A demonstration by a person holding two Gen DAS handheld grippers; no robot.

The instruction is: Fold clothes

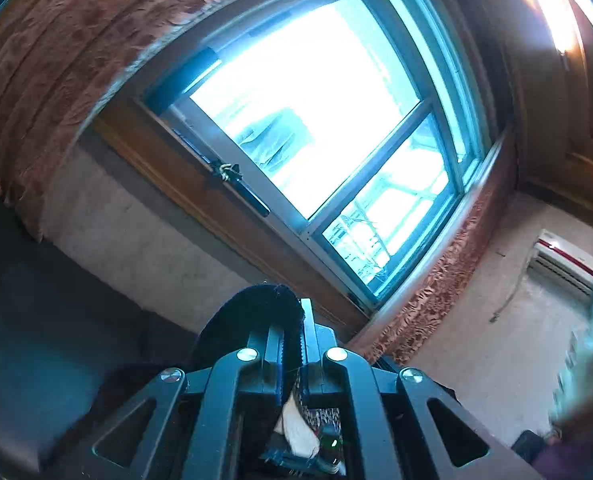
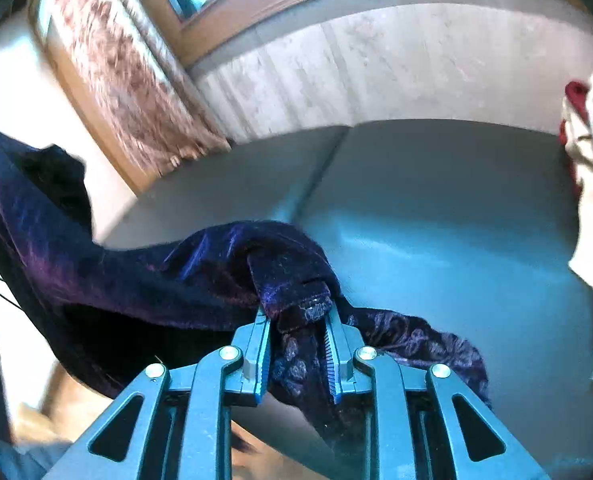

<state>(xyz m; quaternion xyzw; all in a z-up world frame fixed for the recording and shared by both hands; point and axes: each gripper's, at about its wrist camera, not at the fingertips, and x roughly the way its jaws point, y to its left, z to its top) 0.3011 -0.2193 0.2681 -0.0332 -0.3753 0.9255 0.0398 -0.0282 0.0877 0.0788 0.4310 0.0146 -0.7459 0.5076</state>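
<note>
A dark purple velvet garment [image 2: 136, 276] hangs in the air above a pale grey surface [image 2: 456, 220], stretching from the far left to my right gripper [image 2: 297, 320]. A bunched, hemmed fold of it fills the narrow gap between the right fingers, which press on it from both sides; a patterned part trails down to the right. In the left wrist view my left gripper [image 1: 292, 320] points level at a window and is shut on the same dark cloth [image 1: 248, 316], which bulges up past the left finger.
A bright window [image 1: 316, 120] with brown patterned curtains [image 1: 48, 60] fills the wall ahead, and an air conditioner [image 1: 564, 260] hangs at the right. A heap of white and red clothes [image 2: 588, 128] lies at the grey surface's right edge.
</note>
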